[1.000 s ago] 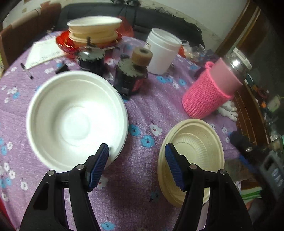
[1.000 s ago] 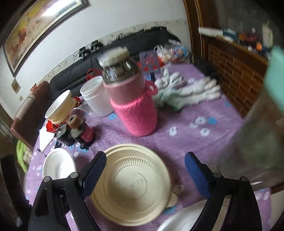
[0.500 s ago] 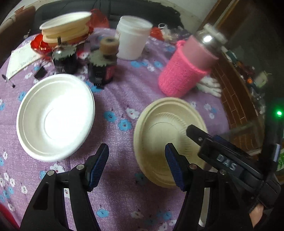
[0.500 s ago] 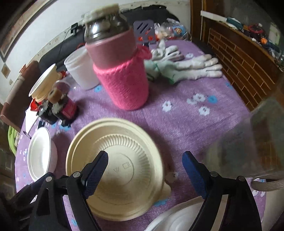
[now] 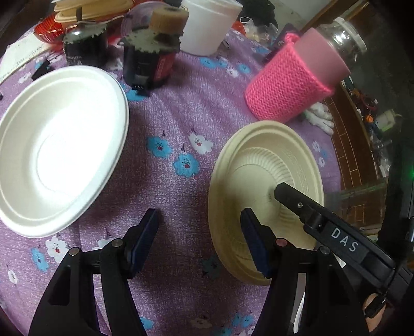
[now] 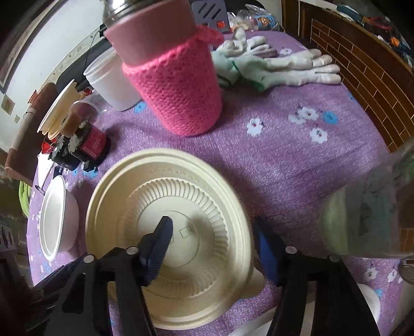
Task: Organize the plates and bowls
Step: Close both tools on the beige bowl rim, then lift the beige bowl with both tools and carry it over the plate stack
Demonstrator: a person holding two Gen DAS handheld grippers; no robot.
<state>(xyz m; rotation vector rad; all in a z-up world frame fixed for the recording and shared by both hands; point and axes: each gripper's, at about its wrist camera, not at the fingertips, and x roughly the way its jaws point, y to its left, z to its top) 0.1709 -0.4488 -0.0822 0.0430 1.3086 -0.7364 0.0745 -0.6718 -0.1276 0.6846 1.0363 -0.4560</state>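
Note:
A cream ribbed bowl (image 6: 181,214) lies upside down on the purple flowered tablecloth; it also shows in the left wrist view (image 5: 269,165). My right gripper (image 6: 214,240) is open, one finger over the bowl's base and the other past its right rim. A white bowl (image 5: 57,144) sits upright to the left, seen small in the right wrist view (image 6: 55,219). My left gripper (image 5: 199,232) is open and empty, low over the cloth between the two bowls, its right finger at the cream bowl's near rim. A stack of cream and white plates (image 5: 90,10) stands at the back.
A jar in a pink knitted sleeve (image 6: 170,77) stands just behind the cream bowl. A white tub (image 5: 207,23), two dark containers (image 5: 150,59), white gloves (image 6: 284,64) and a glass jar (image 6: 375,212) at right crowd the table. A wooden cabinet stands beyond the right edge.
My right gripper has dropped down onto the cream bowl and straddles its right side. My left gripper has moved lower and closer to the cloth between the bowls.

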